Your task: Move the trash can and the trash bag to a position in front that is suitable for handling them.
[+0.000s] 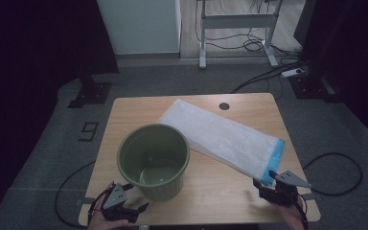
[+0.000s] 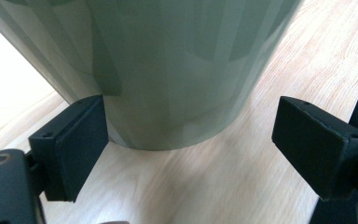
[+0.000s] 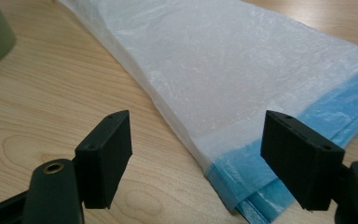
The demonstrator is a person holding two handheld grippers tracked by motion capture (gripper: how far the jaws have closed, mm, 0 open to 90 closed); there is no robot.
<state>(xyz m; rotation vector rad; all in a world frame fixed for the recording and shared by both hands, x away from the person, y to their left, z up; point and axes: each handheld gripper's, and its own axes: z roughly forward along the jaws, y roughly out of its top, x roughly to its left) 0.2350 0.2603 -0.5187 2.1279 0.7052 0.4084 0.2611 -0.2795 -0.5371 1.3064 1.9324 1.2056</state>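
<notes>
A green plastic bin (image 1: 154,160) stands upright and empty on the wooden table (image 1: 220,196). Its lower wall (image 2: 168,79) looms close ahead of my left gripper (image 2: 191,140), whose jaws stand wide open around its base; in the high view that gripper (image 1: 129,199) sits at the table's near left edge. A folded white bag with a blue band (image 1: 220,136) lies flat, diagonal, to the bin's right. My right gripper (image 1: 264,184) is open at the bag's blue corner (image 3: 261,186), jaws on either side of it (image 3: 196,158), not closed.
A round cable hole (image 1: 224,106) sits near the table's far edge. Cables (image 1: 335,172) trail on the grey floor to the right. A desk frame (image 1: 237,28) and a white cabinet (image 1: 139,26) stand beyond. Bare wood lies between bin and right gripper.
</notes>
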